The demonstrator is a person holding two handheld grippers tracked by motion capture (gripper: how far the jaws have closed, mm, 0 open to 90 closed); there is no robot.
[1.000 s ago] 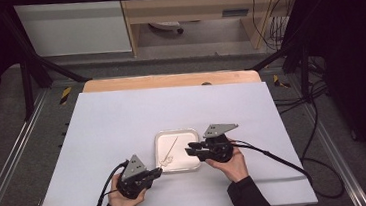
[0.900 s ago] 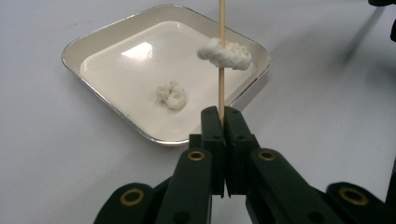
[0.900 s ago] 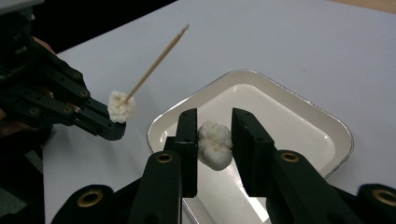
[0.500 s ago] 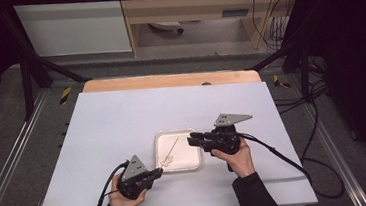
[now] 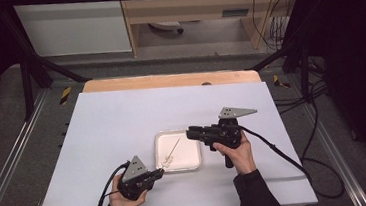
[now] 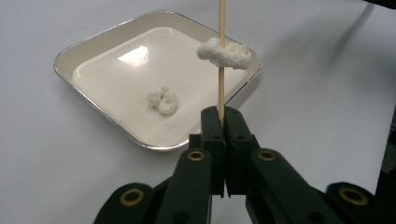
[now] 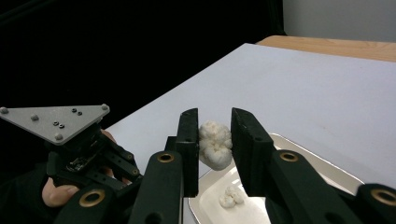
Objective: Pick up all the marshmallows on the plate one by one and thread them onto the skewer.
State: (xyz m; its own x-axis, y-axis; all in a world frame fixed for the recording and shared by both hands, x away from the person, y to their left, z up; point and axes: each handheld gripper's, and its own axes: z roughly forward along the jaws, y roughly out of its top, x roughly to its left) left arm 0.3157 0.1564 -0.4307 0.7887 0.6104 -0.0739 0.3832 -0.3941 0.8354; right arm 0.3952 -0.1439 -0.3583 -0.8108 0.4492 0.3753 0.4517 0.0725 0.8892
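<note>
A thin wooden skewer (image 6: 221, 93) stands up from my left gripper (image 6: 221, 114), whose jaws are shut on its lower end. One white puffy lump (image 6: 223, 52) is threaded on the skewer. Another lump (image 6: 163, 100) lies in the shallow white tray (image 6: 70, 60). In the high view the left gripper (image 5: 160, 172) sits at the tray's (image 5: 189, 156) near-left corner, and the skewer (image 5: 175, 147) slants over the tray. My right gripper (image 7: 215, 119) hangs above the tray's (image 7: 317, 158) right side, shut on a third white lump (image 7: 215, 147). In the high view the right gripper (image 5: 189, 131) points left.
The tray sits near the front middle of a white table top (image 5: 122, 118) with a wooden strip (image 5: 169, 80) along its far edge. Cables trail from both grippers off the near and right edges. Metal rails and dark floor surround the table.
The right gripper has lifted off the tray with the white lump between its jaws and drifted slightly right. The left gripper and the skewer have stayed put.
</note>
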